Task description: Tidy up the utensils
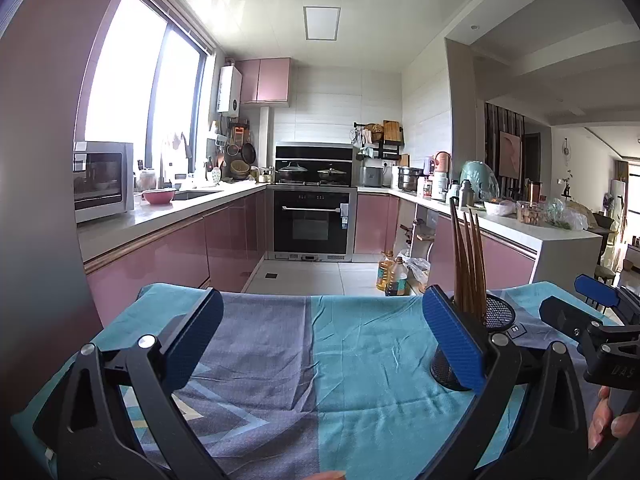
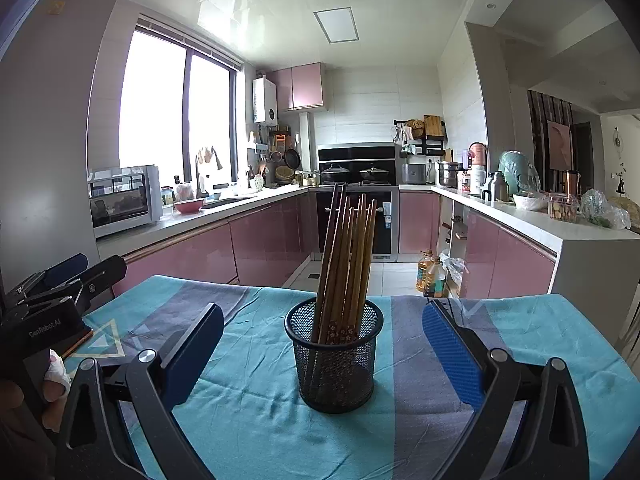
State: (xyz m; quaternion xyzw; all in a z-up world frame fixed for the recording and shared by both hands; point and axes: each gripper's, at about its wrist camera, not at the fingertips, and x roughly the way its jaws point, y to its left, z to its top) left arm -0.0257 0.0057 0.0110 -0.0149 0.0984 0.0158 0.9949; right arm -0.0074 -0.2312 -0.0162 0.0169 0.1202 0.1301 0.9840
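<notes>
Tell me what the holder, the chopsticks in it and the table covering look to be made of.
Holder: black metal mesh, likely wire; you can see through its fine grid. Chopsticks: probably wood or bamboo, brown and matte, with a small flowered pattern near the lower ends. Table covering: woven cloth in teal and grey-purple, going by its creases and soft folds.

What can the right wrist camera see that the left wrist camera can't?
Only the right wrist view shows the whole black mesh cup, standing between the open right gripper, and the flower pattern at the low end of the chopsticks.

Only the left wrist view shows the open left gripper from behind, over bare tablecloth, its right finger hiding part of the cup.

Both show the cup with chopsticks, the blue and grey cloth, and the pink kitchen with the oven.
</notes>
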